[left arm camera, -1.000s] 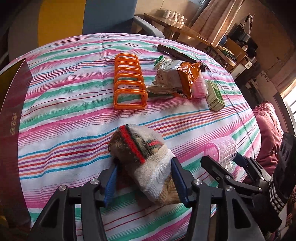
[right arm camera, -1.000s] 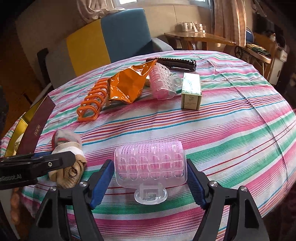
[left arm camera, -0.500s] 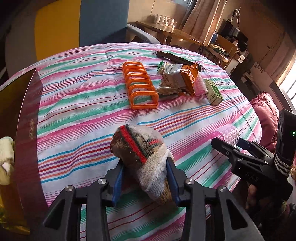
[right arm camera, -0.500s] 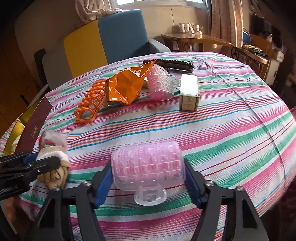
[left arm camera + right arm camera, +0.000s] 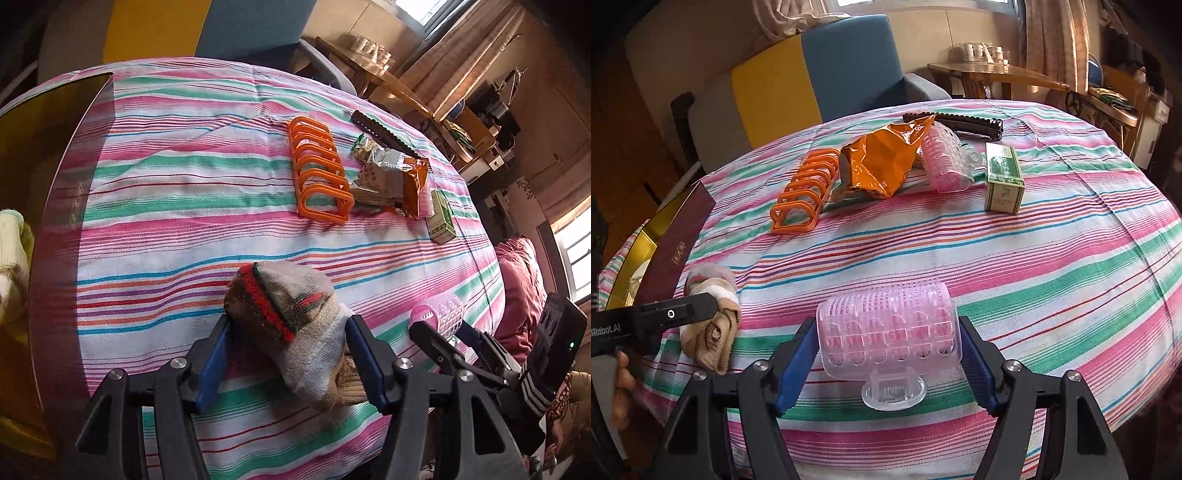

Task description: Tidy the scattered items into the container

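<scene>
Item one: rolled beige knitted sock with a red and green band [image 5: 291,325], clamped between the blue pads of my left gripper [image 5: 291,354]. Its long axis ran forward along the fingers, the banded end poking out past the tips.

Item two: translucent pink plastic hair roller [image 5: 890,332], pinched end to end in my right gripper [image 5: 890,354], its long axis crosswise between the fingers, its clear clip [image 5: 893,391] hanging below.

Destination: dark maroon box with a gold lining [image 5: 48,192], lying left of the left fingers and slightly forward. I judged the left hand the nearer to it, so the sock should go in first, then the roller by a longer leftward carry across the striped tablecloth [image 5: 1034,258].
</scene>
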Demonstrator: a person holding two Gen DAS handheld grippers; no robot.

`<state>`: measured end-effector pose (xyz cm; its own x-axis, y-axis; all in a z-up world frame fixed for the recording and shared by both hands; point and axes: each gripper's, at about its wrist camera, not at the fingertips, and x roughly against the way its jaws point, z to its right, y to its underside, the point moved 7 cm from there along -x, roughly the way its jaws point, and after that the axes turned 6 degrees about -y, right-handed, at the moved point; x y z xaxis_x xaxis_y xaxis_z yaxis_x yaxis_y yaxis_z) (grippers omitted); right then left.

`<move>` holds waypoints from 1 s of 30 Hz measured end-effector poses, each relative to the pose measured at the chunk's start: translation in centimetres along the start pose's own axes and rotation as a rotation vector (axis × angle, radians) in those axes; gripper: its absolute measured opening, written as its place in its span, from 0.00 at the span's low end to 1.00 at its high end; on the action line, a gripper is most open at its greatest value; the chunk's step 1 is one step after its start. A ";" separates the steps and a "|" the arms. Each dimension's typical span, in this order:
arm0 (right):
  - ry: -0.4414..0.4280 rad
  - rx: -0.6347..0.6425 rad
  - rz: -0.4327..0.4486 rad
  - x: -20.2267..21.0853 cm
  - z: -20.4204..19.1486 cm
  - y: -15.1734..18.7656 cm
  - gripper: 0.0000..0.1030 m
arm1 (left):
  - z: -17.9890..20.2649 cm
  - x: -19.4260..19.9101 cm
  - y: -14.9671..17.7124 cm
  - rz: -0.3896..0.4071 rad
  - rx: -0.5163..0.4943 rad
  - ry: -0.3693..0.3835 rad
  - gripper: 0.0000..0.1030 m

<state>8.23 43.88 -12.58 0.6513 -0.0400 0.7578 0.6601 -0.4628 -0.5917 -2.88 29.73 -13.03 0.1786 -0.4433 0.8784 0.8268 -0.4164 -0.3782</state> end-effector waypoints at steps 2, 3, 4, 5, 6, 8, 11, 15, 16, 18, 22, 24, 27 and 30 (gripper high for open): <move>-0.012 0.005 -0.002 -0.1 -0.3 0.1 0.82 | 0.3 0.0 -0.2 0.010 0.002 -0.012 0.60; -0.015 0.009 -0.004 -0.2 -0.4 0.1 0.84 | 0.4 -0.1 -0.3 0.014 0.003 -0.016 0.60; -0.015 0.014 -0.005 -0.2 -0.5 0.1 0.85 | 0.4 -0.2 -0.4 0.016 0.005 -0.021 0.60; -0.014 0.019 -0.006 -0.3 -0.6 0.1 0.86 | 0.5 -0.2 -0.5 0.018 0.007 -0.025 0.60; -0.008 0.027 -0.008 -0.4 -0.7 0.2 0.88 | 0.4 -0.4 -0.5 0.016 0.015 -0.025 0.60; 0.004 0.045 -0.010 -0.5 -1.0 0.3 0.88 | 0.2 -0.7 -0.5 0.002 0.040 -0.008 0.60; 0.021 0.065 -0.010 -0.7 -1.1 0.4 0.88 | 0.2 -1.0 -0.7 0.004 0.046 -0.009 0.60; 0.033 0.058 -0.008 -0.5 -1.0 0.4 0.86 | 0.4 -1.3 -1.2 0.006 0.047 -0.026 0.61; 0.037 0.054 -0.008 -0.5 -0.9 0.4 0.84 | 0.4 -1.3 -1.2 0.011 0.047 -0.031 0.61; 0.046 0.047 -0.006 -0.3 -0.7 0.3 0.78 | 0.4 -1.3 -1.2 0.022 0.047 -0.037 0.61; 0.059 0.037 -0.004 0.0 -0.1 0.3 0.66 | 0.4 -1.3 -1.1 0.040 0.047 -0.037 0.61; 0.061 0.036 -0.005 0.1 0.0 0.3 0.66 | 0.2 -1.3 -1.1 0.034 0.063 -0.021 0.62; 0.062 0.038 -0.008 0.0 -0.1 0.3 0.67 | -0.1 -1.3 -1.3 0.023 0.092 0.004 0.62; 0.059 0.032 -0.002 0.0 0.0 0.3 0.68 | -0.4 -1.4 -1.4 0.019 0.123 0.032 0.65</move>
<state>8.44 43.71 -12.71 0.6272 -0.0915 0.7735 0.6739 -0.4343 -0.5977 -4.45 30.63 -13.84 0.1791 -0.4763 0.8608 0.8829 -0.3083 -0.3542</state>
